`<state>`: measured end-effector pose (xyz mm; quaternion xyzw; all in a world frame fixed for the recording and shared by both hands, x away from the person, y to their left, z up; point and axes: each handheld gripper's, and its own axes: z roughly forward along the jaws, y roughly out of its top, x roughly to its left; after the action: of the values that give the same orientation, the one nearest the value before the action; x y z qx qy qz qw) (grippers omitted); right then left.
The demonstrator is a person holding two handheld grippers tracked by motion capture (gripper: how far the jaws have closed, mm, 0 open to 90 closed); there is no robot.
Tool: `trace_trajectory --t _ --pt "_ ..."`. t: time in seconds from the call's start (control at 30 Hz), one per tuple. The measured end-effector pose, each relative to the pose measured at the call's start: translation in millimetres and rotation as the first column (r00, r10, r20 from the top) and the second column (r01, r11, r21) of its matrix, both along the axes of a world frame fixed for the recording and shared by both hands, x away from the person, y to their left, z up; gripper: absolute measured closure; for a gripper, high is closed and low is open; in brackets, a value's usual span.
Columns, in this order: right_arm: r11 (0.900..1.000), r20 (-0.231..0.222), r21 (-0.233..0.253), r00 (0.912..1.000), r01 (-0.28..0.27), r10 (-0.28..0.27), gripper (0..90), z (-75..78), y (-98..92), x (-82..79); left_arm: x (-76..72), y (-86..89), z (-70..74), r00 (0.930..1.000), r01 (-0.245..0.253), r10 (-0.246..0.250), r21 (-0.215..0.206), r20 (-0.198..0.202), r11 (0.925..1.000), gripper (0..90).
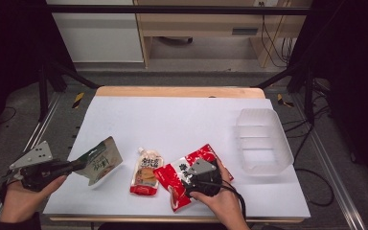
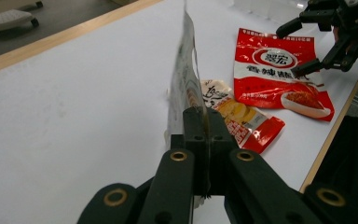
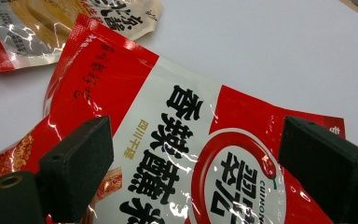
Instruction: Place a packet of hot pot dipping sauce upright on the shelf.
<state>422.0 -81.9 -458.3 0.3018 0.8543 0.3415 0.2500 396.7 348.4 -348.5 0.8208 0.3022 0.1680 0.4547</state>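
My left gripper (image 1: 79, 166) (image 2: 203, 122) is shut on the edge of a green-and-white pouch (image 1: 100, 163) (image 2: 185, 74), which it holds upright just above the table's left side. A cream-and-red spouted pouch (image 1: 146, 172) (image 2: 242, 119) (image 3: 37, 23) lies flat in the middle. To its right lies a red pouch (image 1: 182, 184) (image 2: 275, 70) (image 3: 168, 121) with black lettering. My right gripper (image 1: 191, 175) (image 2: 293, 49) (image 3: 196, 149) hovers right over it, open, with one jaw on each side of the pouch's printed face.
A clear plastic bin (image 1: 262, 143) stands on the right of the white table sheet (image 1: 172, 115), with nothing in it. The table's wooden front edge (image 2: 335, 126) runs close behind the pouches. Dark frame legs and cables stand beyond the table.
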Motion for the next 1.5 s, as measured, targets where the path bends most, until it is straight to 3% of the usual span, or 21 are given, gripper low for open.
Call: trace_trajectory --t 0.3,0.93,1.07,1.23,1.37,1.5 --pt "1.000 -0.001 -0.006 1.0000 -0.004 0.004 10.7 -0.8 1.4 -0.4 5.3 -18.5 4.0 0.9996 0.018 -0.019 0.004 0.022 0.9998 90.0" --pt "1.000 0.007 0.017 1.0000 0.001 -0.001 10.6 4.2 -0.8 -3.2 19.9 -50.5 34.6 0.9948 0.073 -0.073 0.013 0.071 0.9973 90.0" --pt "1.000 0.011 0.030 0.9999 -0.001 0.001 10.5 8.1 -2.8 -3.7 26.5 -65.5 42.1 0.9925 0.096 -0.098 0.038 0.073 0.9947 90.0" --pt "0.999 0.009 0.022 0.9993 -0.037 0.037 9.9 24.5 -5.7 -2.0 37.3 -84.6 44.3 0.9876 0.144 -0.146 0.034 0.057 0.9890 90.0" --pt "0.996 0.028 0.004 0.9956 -0.090 0.090 9.7 49.4 -10.8 -1.2 45.0 -105.1 44.8 0.9804 0.191 -0.192 0.037 0.043 0.9809 90.0" --pt "0.991 0.064 -0.051 0.9899 -0.124 0.127 10.3 76.9 -14.7 -1.3 49.2 -129.5 46.3 0.9703 0.236 -0.239 0.058 0.039 0.9700 90.0"
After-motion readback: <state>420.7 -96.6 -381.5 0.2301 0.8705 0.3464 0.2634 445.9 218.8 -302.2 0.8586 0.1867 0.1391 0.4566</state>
